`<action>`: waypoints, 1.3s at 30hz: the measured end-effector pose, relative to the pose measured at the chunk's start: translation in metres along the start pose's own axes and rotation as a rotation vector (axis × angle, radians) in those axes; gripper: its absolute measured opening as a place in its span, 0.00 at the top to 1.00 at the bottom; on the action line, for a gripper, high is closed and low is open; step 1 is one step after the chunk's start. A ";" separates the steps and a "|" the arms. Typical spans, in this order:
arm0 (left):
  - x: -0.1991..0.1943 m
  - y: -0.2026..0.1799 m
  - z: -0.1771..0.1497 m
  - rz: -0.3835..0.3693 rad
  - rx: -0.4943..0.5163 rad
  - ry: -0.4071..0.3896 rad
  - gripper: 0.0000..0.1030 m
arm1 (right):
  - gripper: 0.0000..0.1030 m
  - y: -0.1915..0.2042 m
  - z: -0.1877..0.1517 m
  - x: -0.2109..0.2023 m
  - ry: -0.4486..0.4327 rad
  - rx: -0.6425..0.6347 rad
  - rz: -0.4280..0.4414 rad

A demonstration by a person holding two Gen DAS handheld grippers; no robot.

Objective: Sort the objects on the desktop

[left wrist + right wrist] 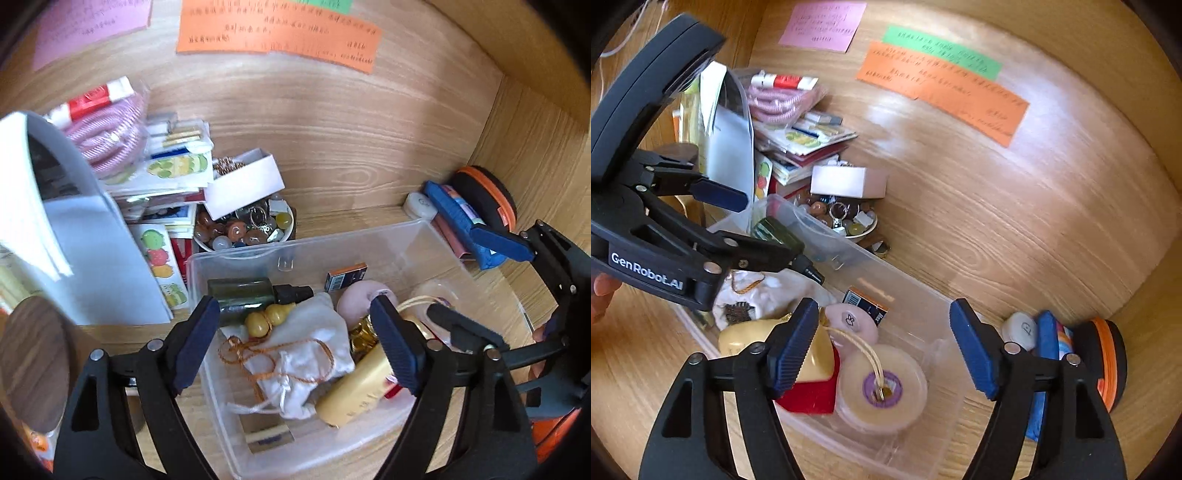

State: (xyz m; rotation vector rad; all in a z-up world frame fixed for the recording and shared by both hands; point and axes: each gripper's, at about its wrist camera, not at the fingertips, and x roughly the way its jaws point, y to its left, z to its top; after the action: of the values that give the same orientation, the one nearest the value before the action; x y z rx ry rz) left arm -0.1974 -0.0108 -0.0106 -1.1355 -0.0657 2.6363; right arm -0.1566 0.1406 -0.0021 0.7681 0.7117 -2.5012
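Observation:
A clear plastic bin (255, 258) (916, 310) sits on the wooden desk. It holds a white drawstring pouch (310, 347), a yellow gourd charm (269, 319), a dark green bottle (240, 295) (775, 230), a cream tube (354, 391), a pink round case (356, 301) (853, 321), a small dark box (345, 277) (866, 302) and a tape roll (882, 387). My left gripper (295, 343) is open and empty above the pouch. My right gripper (882, 349) is open and empty over the tape roll; it also shows at the right of the left wrist view (517, 280).
A bowl of beads (243, 230) (842, 221) with a white box (245, 184) stands behind the bin. A stack of stickers and cards (166, 177) lies at left. A white case (1021, 330), a blue pouch (476, 225) and an orange-rimmed black disc (1104, 365) lie at right.

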 end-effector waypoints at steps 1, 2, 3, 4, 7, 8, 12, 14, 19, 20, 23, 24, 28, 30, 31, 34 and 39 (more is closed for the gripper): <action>-0.006 -0.004 -0.002 0.013 0.007 -0.011 0.16 | 0.30 -0.001 -0.001 -0.005 -0.006 0.009 -0.004; -0.010 -0.007 -0.003 0.023 0.013 -0.016 0.12 | 0.27 -0.002 -0.003 -0.010 -0.014 0.017 -0.007; -0.016 -0.012 -0.005 0.042 0.024 -0.025 0.10 | 0.27 -0.003 -0.004 -0.015 -0.022 0.024 -0.013; -0.020 -0.016 -0.006 0.060 0.031 -0.035 0.10 | 0.27 -0.004 -0.005 -0.021 -0.029 0.026 -0.022; -0.038 -0.025 -0.010 0.121 0.049 -0.083 0.10 | 0.25 -0.004 -0.008 -0.036 -0.052 0.027 -0.051; -0.045 -0.028 -0.012 0.132 0.049 -0.103 0.09 | 0.19 -0.005 -0.009 -0.041 -0.062 0.032 -0.060; -0.068 -0.041 -0.021 0.159 0.057 -0.178 0.02 | 0.11 -0.008 -0.017 -0.066 -0.123 0.067 -0.081; -0.077 -0.048 -0.027 0.206 0.062 -0.215 0.01 | 0.08 -0.010 -0.022 -0.076 -0.145 0.083 -0.087; -0.090 -0.066 -0.044 0.282 0.062 -0.266 0.01 | 0.06 -0.016 -0.034 -0.093 -0.167 0.123 -0.092; -0.092 -0.069 -0.047 0.281 0.060 -0.266 0.01 | 0.05 -0.017 -0.037 -0.095 -0.172 0.135 -0.088; -0.097 -0.077 -0.058 0.294 0.053 -0.282 0.01 | 0.02 -0.022 -0.047 -0.104 -0.186 0.192 -0.075; -0.099 -0.079 -0.061 0.295 0.055 -0.287 0.01 | 0.01 -0.024 -0.050 -0.106 -0.192 0.215 -0.070; -0.106 -0.090 -0.072 0.311 0.069 -0.315 0.01 | 0.00 -0.025 -0.066 -0.119 -0.215 0.290 -0.077; -0.110 -0.095 -0.078 0.317 0.070 -0.339 0.00 | 0.00 -0.024 -0.072 -0.123 -0.221 0.314 -0.068; -0.111 -0.097 -0.081 0.314 0.070 -0.346 0.00 | 0.00 -0.024 -0.074 -0.124 -0.220 0.324 -0.066; -0.116 -0.102 -0.087 0.297 0.071 -0.366 0.00 | 0.00 -0.020 -0.080 -0.126 -0.215 0.347 -0.067; -0.117 -0.107 -0.093 0.300 0.081 -0.389 0.00 | 0.00 -0.017 -0.081 -0.127 -0.221 0.366 -0.044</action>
State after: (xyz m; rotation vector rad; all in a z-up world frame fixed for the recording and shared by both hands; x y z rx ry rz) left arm -0.0294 0.0556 0.0238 -0.6342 0.1457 3.0598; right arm -0.0383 0.2320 0.0225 0.5834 0.1983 -2.7379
